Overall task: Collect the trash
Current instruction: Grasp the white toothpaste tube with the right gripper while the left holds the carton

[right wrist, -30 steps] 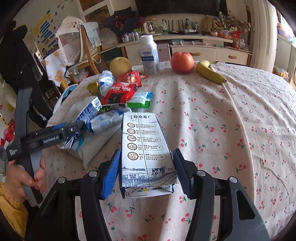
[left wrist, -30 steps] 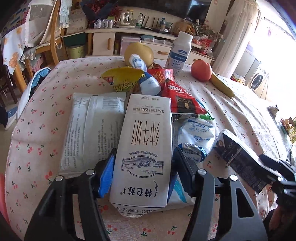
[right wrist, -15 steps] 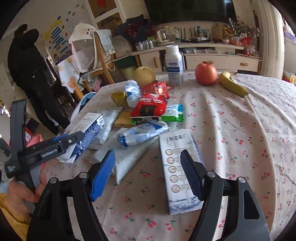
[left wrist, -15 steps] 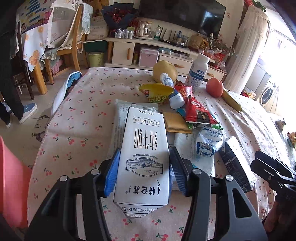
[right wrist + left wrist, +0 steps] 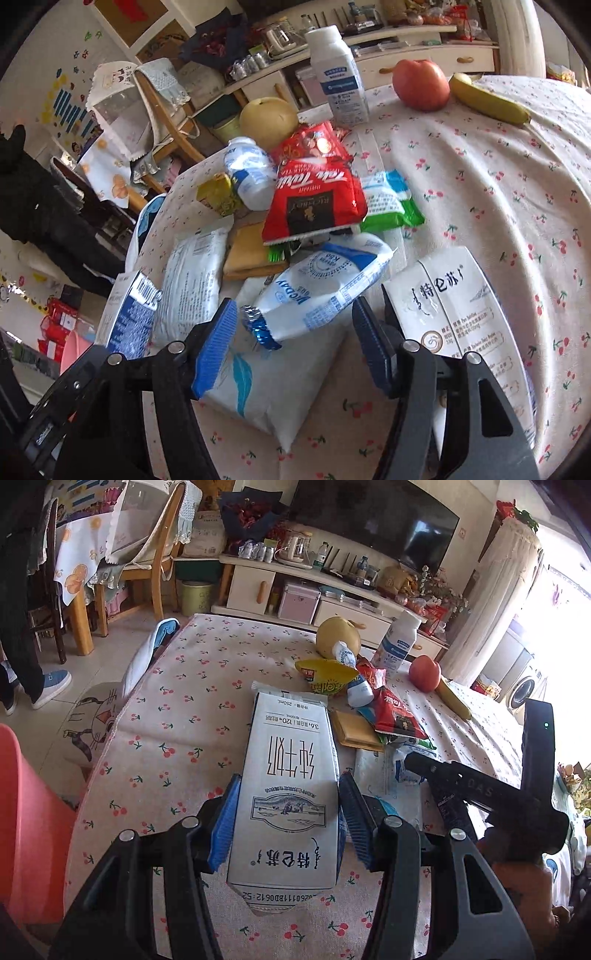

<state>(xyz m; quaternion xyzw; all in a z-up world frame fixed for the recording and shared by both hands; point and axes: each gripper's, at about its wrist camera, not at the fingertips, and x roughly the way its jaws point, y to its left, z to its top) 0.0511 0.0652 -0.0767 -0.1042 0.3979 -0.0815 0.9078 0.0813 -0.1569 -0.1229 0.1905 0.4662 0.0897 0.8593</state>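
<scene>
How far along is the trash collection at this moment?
Early. Nothing shows as binned yet. In hand: the left tongs are shut on a white milk carton, lifted over the table. The right tongs are open above a blue-and-white pouch, with a second milk carton lying beside them. Left: red snack bag, green wrapper, yellow wrapper and other packets.

The cherry-print tablecloth (image 5: pixel 207 701) covers the surface. At twelve o'clock in the left wrist view hangs a dark television (image 5: pixel 373 528) above a cream cabinet (image 5: pixel 258 587). At ten o'clock stands a wooden chair (image 5: pixel 159 561) on the tiled floor (image 5: pixel 55 716). Bright daylight falls through white curtains (image 5: pixel 495 602) at two o'clock.
</scene>
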